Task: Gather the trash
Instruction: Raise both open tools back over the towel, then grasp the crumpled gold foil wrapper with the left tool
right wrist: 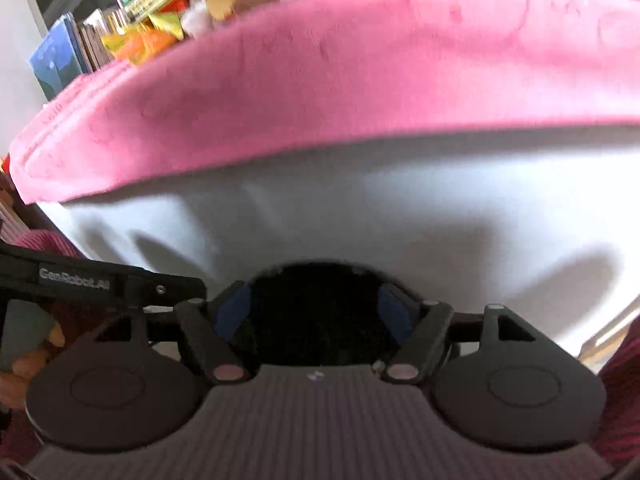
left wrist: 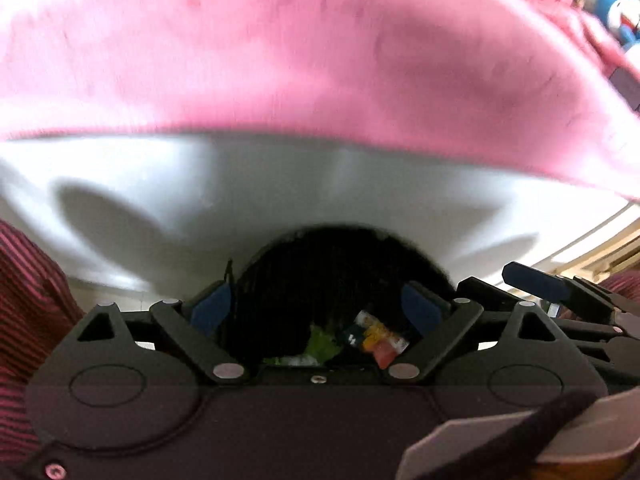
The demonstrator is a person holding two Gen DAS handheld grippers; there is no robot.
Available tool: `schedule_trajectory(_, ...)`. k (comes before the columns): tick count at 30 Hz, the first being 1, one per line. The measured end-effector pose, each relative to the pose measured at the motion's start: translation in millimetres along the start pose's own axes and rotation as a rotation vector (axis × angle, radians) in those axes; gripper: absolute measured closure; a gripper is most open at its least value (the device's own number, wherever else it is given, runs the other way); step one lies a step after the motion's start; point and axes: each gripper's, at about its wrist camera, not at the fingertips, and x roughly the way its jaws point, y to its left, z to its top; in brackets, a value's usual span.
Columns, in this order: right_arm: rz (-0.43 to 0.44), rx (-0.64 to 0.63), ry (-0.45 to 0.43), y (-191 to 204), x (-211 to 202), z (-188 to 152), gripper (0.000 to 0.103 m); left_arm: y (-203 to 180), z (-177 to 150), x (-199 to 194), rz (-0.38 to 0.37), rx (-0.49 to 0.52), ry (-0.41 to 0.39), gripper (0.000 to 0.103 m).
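Both claws, left claw (left wrist: pixel 320 308) and right claw (right wrist: pixel 316 312), gape wide, empty, above a black bin (left wrist: pixel 320 280).

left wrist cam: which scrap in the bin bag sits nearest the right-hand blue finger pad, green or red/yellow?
The red and yellow wrapper. It lies just under the right-hand blue pad, while the green scrap sits nearer the middle of the black bag.

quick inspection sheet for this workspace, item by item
surface: pink cloth over a white front panel
job's things: black-lined bin holding green, yellow and red wrappers
clutter: nothing seen on the cloth
grippers: left claw and right claw both open over the bin, nothing held
cables: nothing seen
surroundings: shelf of books, blue plush toy
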Motion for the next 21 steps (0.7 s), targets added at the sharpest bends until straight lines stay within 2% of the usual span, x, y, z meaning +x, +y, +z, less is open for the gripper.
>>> schedule_trajectory(4, 0.007, -0.043, -0.097, 3, -22, 22, 0.017, -6, 13, -33, -0.02, 0.025, -0.104, 0.01)
schedule_trajectory(9, 0.015, -0.098, -0.216, 9, -48, 50, 0.015, -16, 26, -75, -0.056, 0.067, -0.261, 0.005)
schedule_trajectory(13, -0.005, -0.157, -0.295, 19, -55, 75, 0.014, -21, 41, -102, -0.072, 0.075, -0.363, 0.002)
schedule_trajectory(17, -0.074, -0.194, -0.345, 21, -51, 100, 0.014, -21, 66, -113, -0.025, 0.069, -0.466, 0.002)
schedule_trajectory(21, -0.12, -0.173, -0.381, 17, -46, 127, 0.014, -5, 98, -122, 0.035, -0.016, -0.536, 0.001)
